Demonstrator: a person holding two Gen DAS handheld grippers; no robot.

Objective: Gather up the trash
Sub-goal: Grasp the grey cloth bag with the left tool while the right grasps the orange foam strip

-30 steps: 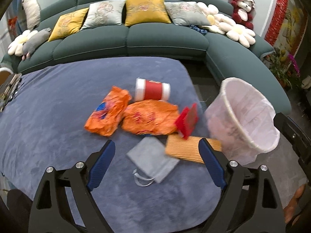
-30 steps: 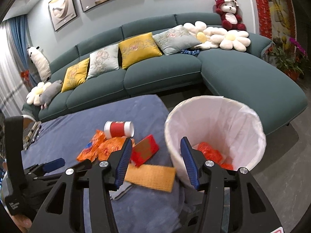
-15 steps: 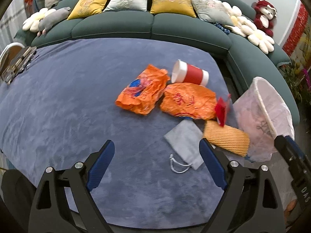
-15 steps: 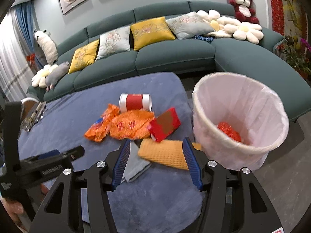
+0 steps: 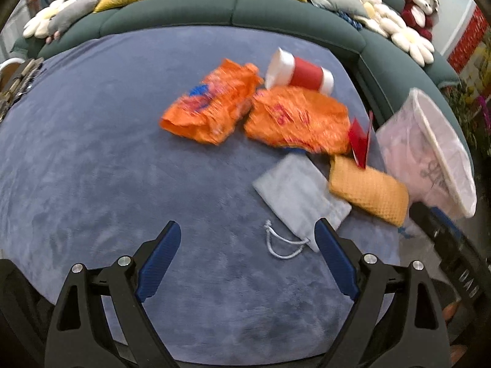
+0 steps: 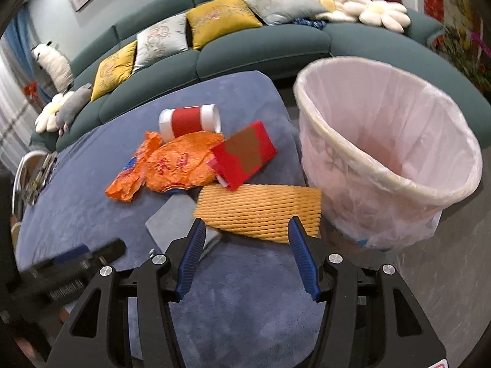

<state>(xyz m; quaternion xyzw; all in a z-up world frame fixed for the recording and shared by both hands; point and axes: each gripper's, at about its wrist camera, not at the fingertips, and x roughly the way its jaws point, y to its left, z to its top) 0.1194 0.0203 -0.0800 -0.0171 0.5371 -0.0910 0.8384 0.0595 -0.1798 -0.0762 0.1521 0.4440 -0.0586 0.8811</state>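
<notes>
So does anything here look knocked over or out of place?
Yes. The red-and-white cup lies on its side on the blue table, beside two crumpled orange wrappers. A red packet leans askew on a yellow foam sheet, which overhangs the table edge next to the lined bin.

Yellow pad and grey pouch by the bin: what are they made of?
The yellow pad looks like soft foam netting: matte, with a ribbed woven texture. The grey pouch seems to be fabric, perhaps felt or velvet: dull, flat, with a cord drawstring.
</notes>
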